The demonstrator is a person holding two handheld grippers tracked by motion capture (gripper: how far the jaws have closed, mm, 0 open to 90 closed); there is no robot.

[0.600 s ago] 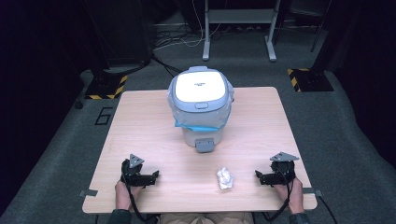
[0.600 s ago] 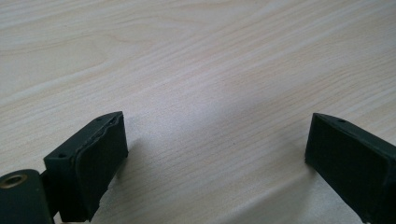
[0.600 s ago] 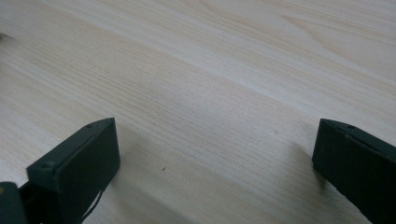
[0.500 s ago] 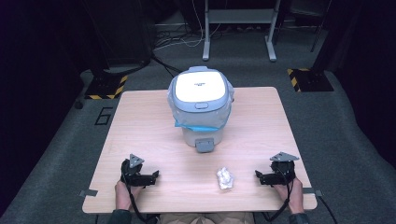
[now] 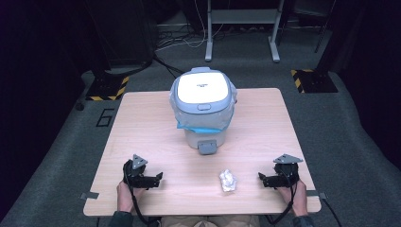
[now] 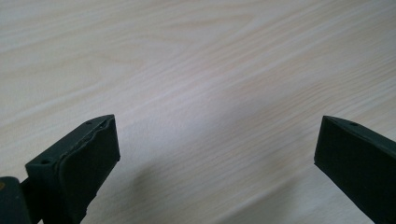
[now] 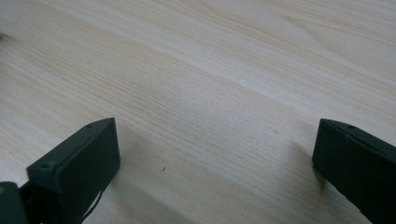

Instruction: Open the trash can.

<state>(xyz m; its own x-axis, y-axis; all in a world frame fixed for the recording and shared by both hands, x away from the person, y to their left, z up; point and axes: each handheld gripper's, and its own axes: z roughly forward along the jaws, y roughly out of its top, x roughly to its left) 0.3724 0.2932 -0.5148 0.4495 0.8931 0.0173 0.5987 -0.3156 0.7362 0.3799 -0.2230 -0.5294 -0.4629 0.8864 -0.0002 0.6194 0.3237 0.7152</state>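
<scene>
1. Crumpled white wrapper (image 5: 228, 180) lay on the near part of the wooden table (image 5: 142, 127), between my two grippers and nearer the right one, touching neither.
2. My left gripper (image 5: 157, 178) rested at the near left of the table, held in my left hand (image 5: 126, 197); its jaws pointed right, toward the middle.
3. In the left gripper view, my left gripper (image 6: 215, 154) had its jaws spread wide apart, with bare wood grain between them and nothing held.
4. My right gripper (image 5: 263, 178) sat at the near right, held in my right hand (image 5: 297, 198), jaws pointing left toward the wrapper.
5. In the right gripper view, my right gripper (image 7: 215, 154) was likewise spread wide and gripped nothing, its jaws low over the wood.
6. Farther off, at the middle of the table, stood a white rice cooker (image 5: 203, 106) with its lid down, a clear plastic bag with a blue edge around its body, and a grey tab at its near side.
7. Beyond the table, on the grey floor, stood a metal stand (image 5: 243, 28) with loose cables beside it.
</scene>
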